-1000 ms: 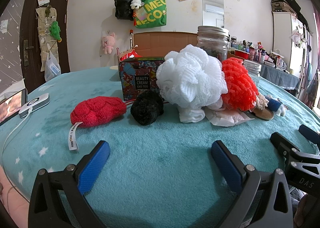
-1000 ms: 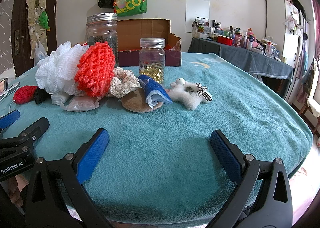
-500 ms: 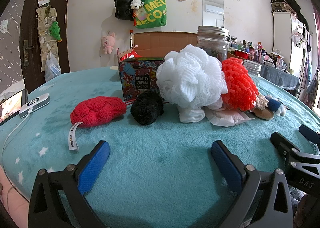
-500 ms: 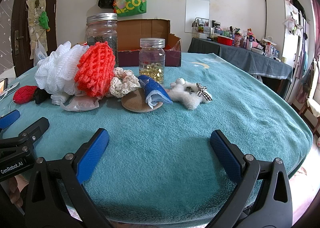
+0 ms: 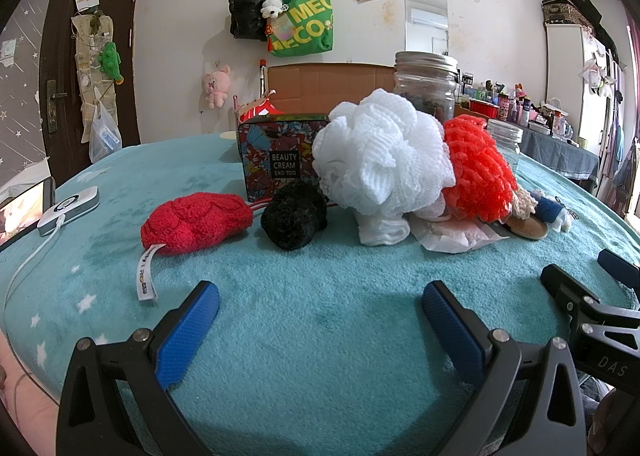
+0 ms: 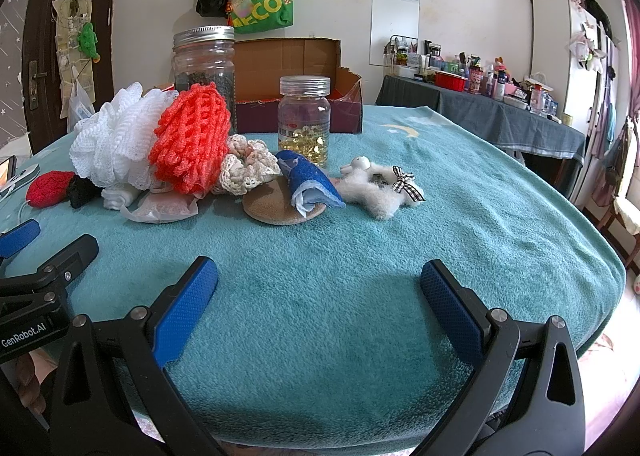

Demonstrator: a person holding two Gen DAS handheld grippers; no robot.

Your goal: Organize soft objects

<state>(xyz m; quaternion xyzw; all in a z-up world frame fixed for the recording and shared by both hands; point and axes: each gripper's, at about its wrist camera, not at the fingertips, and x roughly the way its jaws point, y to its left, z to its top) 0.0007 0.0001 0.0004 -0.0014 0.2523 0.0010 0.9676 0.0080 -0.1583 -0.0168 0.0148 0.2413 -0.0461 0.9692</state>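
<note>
Soft things lie in a row on the teal blanket (image 5: 320, 316): a red knitted piece (image 5: 196, 222) with a white tag, a black pompom (image 5: 294, 218), a white mesh puff (image 5: 380, 160) and an orange mesh puff (image 5: 478, 168). In the right wrist view the orange puff (image 6: 190, 144), a cream scrunchie (image 6: 248, 166), a blue cloth roll (image 6: 314, 188) on a tan pad (image 6: 272, 210) and a white fluffy toy (image 6: 376, 188) show. My left gripper (image 5: 320, 314) is open near the front edge, empty. My right gripper (image 6: 319, 288) is open too, empty.
A printed tin box (image 5: 280, 154) and a big glass jar (image 5: 426, 82) stand behind the puffs. A small jar of capsules (image 6: 305, 120) and an open cardboard box (image 6: 296, 76) sit further back. A phone and a white charger (image 5: 70, 208) lie at the left edge.
</note>
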